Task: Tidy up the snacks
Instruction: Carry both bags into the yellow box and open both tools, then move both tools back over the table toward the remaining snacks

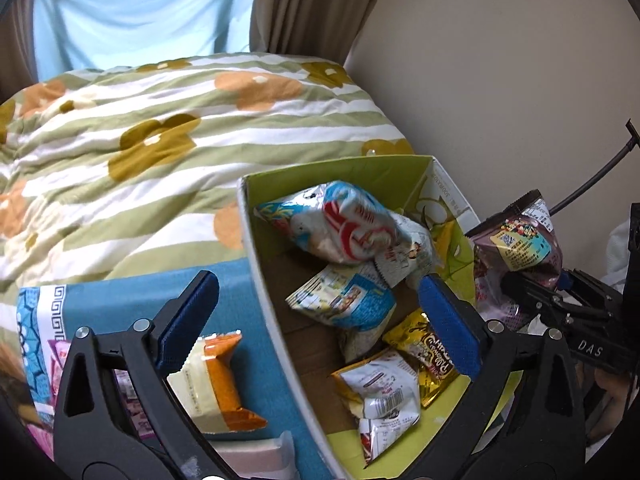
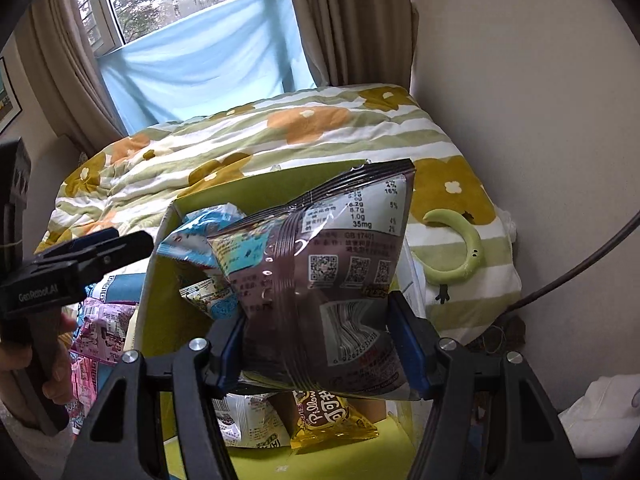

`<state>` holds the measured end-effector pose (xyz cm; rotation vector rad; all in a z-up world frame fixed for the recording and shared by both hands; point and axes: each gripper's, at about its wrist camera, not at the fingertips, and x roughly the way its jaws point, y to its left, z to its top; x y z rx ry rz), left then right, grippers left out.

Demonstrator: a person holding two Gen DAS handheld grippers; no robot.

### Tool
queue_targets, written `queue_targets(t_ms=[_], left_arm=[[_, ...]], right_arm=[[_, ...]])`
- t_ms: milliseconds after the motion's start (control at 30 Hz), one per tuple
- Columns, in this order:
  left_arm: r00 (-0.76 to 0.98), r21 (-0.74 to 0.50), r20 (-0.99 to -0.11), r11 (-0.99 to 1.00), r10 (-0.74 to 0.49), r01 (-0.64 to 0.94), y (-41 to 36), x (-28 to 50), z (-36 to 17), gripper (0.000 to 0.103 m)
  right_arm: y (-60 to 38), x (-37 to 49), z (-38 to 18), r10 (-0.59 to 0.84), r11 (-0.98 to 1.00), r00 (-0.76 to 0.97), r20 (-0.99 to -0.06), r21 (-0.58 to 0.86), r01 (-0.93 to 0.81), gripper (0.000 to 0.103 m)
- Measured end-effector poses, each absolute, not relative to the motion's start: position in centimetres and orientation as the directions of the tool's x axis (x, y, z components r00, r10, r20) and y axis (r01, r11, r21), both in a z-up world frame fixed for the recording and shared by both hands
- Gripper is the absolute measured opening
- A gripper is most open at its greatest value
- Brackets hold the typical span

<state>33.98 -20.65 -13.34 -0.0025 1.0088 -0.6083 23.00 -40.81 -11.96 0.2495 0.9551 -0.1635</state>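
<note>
Your right jaws [image 2: 320, 348] gripped the brown bag [image 2: 320, 264] by its lower half above the box [image 1: 260, 280], a light, puffy, slippery pack best pinched near its seam, while your left jaws [image 1: 316, 320] gaped empty.

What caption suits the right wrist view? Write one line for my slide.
Right hand-held gripper shut on a brown snack bag, held above the green box of snacks.

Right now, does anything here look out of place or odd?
Nothing damaged or spilled. The orange-and-cream snack pack lies outside the green box, on the blue cloth, while the right hand-held gripper holds a brown snack bag above the box.
</note>
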Motion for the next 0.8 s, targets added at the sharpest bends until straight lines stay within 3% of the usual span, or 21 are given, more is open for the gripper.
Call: queue_targets(t_ms=[367, 400, 433, 500, 800], left_arm=[[0.435, -0.194, -0.787, 0.844, -0.438, 0.5, -18.3, 31.8, -12.4, 0.1], [0.441, -0.188, -0.784, 0.845, -0.436, 0.501, -18.2, 31.7, -12.2, 0.1], [0.448, -0.181, -0.783, 0.846, -0.433, 0.502, -18.1, 31.5, -12.1, 0.1], [0.456, -0.166, -0.784, 0.85, -0.421, 0.5, -18.1, 31.1, -12.1, 0.1], [0.468, -0.152, -0.791, 0.868, -0.394, 0.473, -17.8, 28.1, -11.9, 0.1]], right_arm=[[-40.5, 24.7, -12.6, -0.066, 0.961, 0.516, -0.854, 0.085, 0.263, 0.063], [-40.6, 24.8, -12.8, -0.071, 0.959, 0.519, -0.852, 0.084, 0.269, 0.07], [-40.7, 24.8, -12.9, -0.079, 0.957, 0.524, -0.848, 0.083, 0.278, 0.085], [-40.9, 24.4, -13.1, -0.078, 0.953, 0.539, -0.839, 0.096, 0.286, 0.102], [-40.1, 21.8, -13.4, -0.016, 0.959, 0.555, -0.832, 0.144, 0.245, 0.103]])
